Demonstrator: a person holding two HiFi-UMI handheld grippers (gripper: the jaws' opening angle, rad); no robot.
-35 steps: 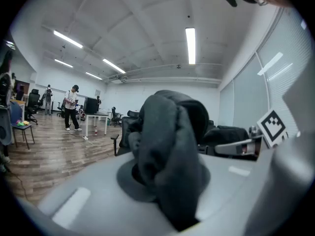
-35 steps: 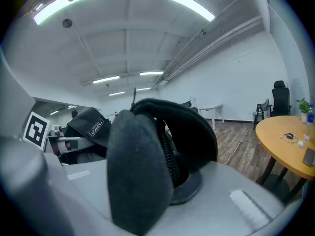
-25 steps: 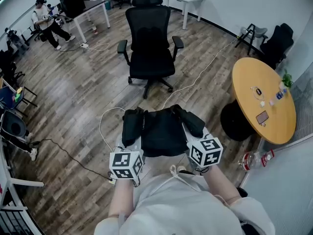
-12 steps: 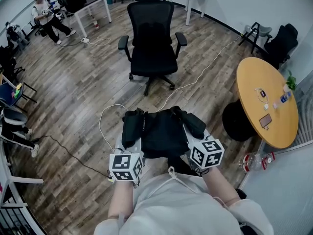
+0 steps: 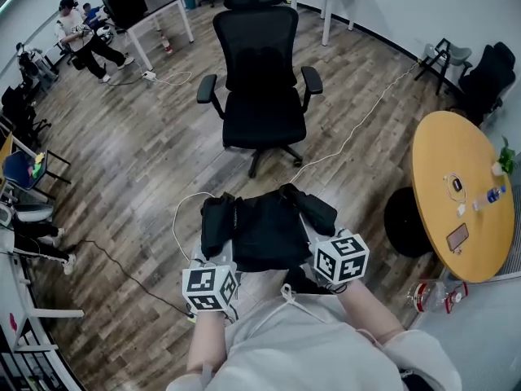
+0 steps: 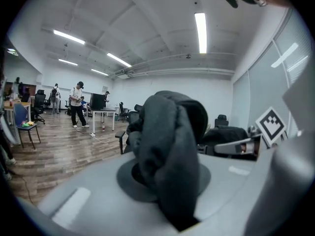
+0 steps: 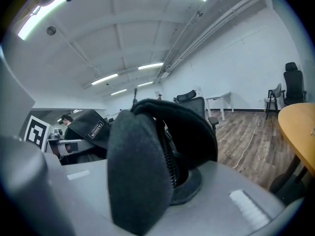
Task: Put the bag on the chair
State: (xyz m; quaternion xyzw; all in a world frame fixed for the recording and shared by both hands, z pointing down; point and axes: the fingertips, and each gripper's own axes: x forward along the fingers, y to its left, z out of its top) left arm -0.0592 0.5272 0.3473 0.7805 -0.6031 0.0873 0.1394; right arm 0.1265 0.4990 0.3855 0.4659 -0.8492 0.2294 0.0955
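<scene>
A black bag [image 5: 264, 226] hangs in front of me between both grippers, above the wood floor. My left gripper [image 5: 218, 255] is shut on the bag's left side, whose dark fabric [image 6: 170, 156] bulges between its jaws. On the other side, the right gripper [image 5: 319, 239] is shut on the bag's right edge, a zipped fold [image 7: 157, 166] filling its jaws. The black office chair [image 5: 262, 80] stands ahead of the bag, facing me, its seat bare. It also shows small beyond the fabric as the chair [image 7: 196, 104] in the right gripper view.
A round yellow table [image 5: 468, 194] with small items stands to the right, a plastic bottle [image 5: 431, 293] on the floor by it. A white cable [image 5: 183, 214] loops on the floor near the bag. White desks [image 5: 159, 10] and people sit at far left.
The chair has come nearer and lower in the head view, as I have stepped towards it carrying the bag. Both grips are unchanged.
</scene>
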